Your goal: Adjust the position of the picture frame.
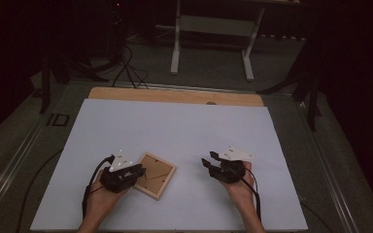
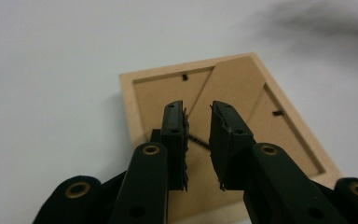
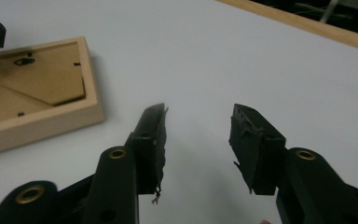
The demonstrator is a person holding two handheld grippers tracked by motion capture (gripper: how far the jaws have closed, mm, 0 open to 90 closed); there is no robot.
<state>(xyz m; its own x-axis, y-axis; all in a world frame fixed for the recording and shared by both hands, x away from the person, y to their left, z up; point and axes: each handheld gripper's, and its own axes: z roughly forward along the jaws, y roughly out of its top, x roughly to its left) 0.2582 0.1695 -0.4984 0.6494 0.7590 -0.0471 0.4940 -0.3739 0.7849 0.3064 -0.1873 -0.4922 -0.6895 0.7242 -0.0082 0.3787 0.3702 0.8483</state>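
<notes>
**Wooden frame face down, left hand-held gripper above it, right one apart**

Landmark: small wooden picture frame (image 1: 154,174), lying flat and back side up on the white surface (image 1: 184,126), turned cornerwise, in the near-left part of the sheet. Brown backing board (image 2: 223,93) visible inside the pale rim, with a diagonal stand panel and small black retaining tabs (image 2: 184,76).

Left hand-held gripper (image 1: 138,170): positioned over the near-left corner of the frame, held from below by the person's left hand (image 1: 104,196). Released; jaws standing a narrow gap apart in the left gripper view, with the backing board showing through the gap. Left hand-held gripper (image 2: 197,140) pointed at the middle of the frame's back; contact between pads and frame cannot be told. Nothing gripped between the jaws.

Right hand-held gripper (image 1: 208,161): well to the right of the frame, over bare white surface, held by the person's right hand (image 1: 240,187). Released; jaws spread wide in the right gripper view, with only white surface between them. Right hand-held gripper (image 3: 198,140) empty. Worn, frayed pads (image 3: 157,140) on the inner jaw faces. Frame (image 3: 37,93) seen to the left of this gripper, apart from it.

Bare wooden strip (image 1: 175,94) along the far edge of the white sheet, beyond the frame. White table legs (image 1: 176,48) on the floor farther back.
</notes>
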